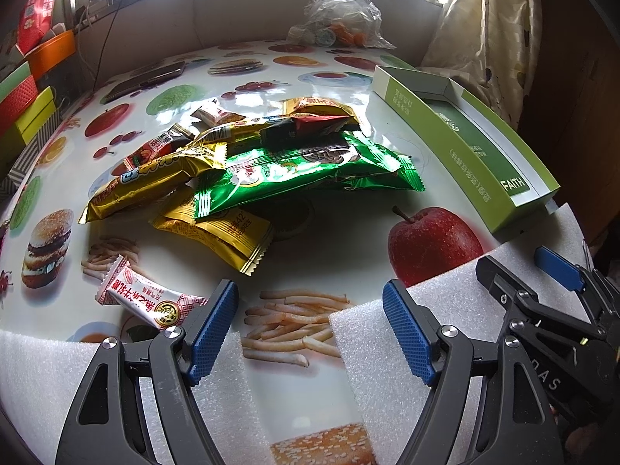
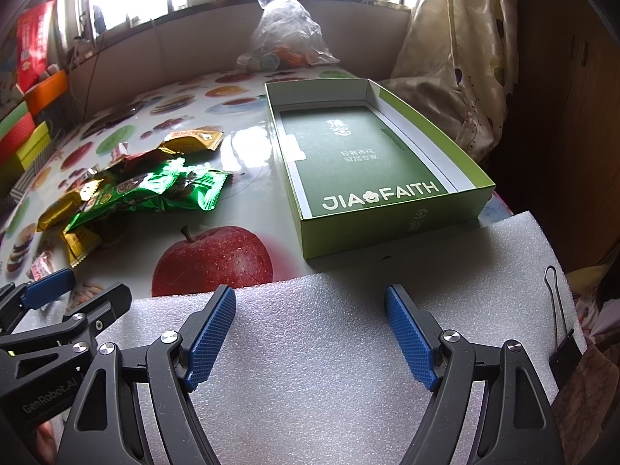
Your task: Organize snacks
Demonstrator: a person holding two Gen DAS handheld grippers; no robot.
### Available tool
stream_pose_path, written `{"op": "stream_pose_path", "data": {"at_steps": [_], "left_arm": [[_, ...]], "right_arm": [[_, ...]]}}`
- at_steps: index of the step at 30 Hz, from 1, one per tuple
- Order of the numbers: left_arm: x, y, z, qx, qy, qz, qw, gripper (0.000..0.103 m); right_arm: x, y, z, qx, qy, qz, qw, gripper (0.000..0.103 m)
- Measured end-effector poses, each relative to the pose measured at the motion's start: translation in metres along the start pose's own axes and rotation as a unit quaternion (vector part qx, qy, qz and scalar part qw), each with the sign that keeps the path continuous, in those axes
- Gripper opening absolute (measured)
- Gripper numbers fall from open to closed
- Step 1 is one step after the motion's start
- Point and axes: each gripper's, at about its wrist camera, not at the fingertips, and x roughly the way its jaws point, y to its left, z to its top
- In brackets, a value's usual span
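Nothing is yet seen inside the shallow green cardboard box (image 2: 372,162) lying ahead of the right gripper (image 2: 310,333). Shiny green and gold snack packets (image 1: 248,170) are heaped on the counter (image 1: 348,240) ahead of the left gripper (image 1: 310,329). Both grippers are spread, empty; all sorting remains.

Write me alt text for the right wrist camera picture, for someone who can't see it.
An open, empty green box sits on a food-print table, with a pile of snack packets to its left. The open right gripper hovers over white foam in the foreground, holding nothing; the left gripper shows at the left edge.
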Motion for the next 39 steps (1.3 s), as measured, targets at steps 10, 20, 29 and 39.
{"op": "stream_pose_path", "data": {"at_steps": [10,20,29,39], "left_arm": [[-0.044,0.053,0.003,-0.053,-0.052,0.003,0.9972,0.077],[-0.047,0.125,-0.004,-0.144,-0.028,0.033,0.9887,0.077],[-0.03,0.127,-0.012,-0.17,0.003,0.005,0.9853,0.077],[-0.016,0.132,-0.007,-0.174,0.021,0.016,0.9843,0.077]], "right_arm": [[-0.016,0.024,0.013,-0.067,-0.039,0.048,0.996,0.078],[-0.009,0.072,0.028,-0.149,-0.035,0.103,0.983,0.078],[0.006,0.109,0.038,-0.183,0.0,0.179,0.967,0.072],[0.026,0.142,0.042,-0.234,0.033,0.235,0.943,0.066]]}}
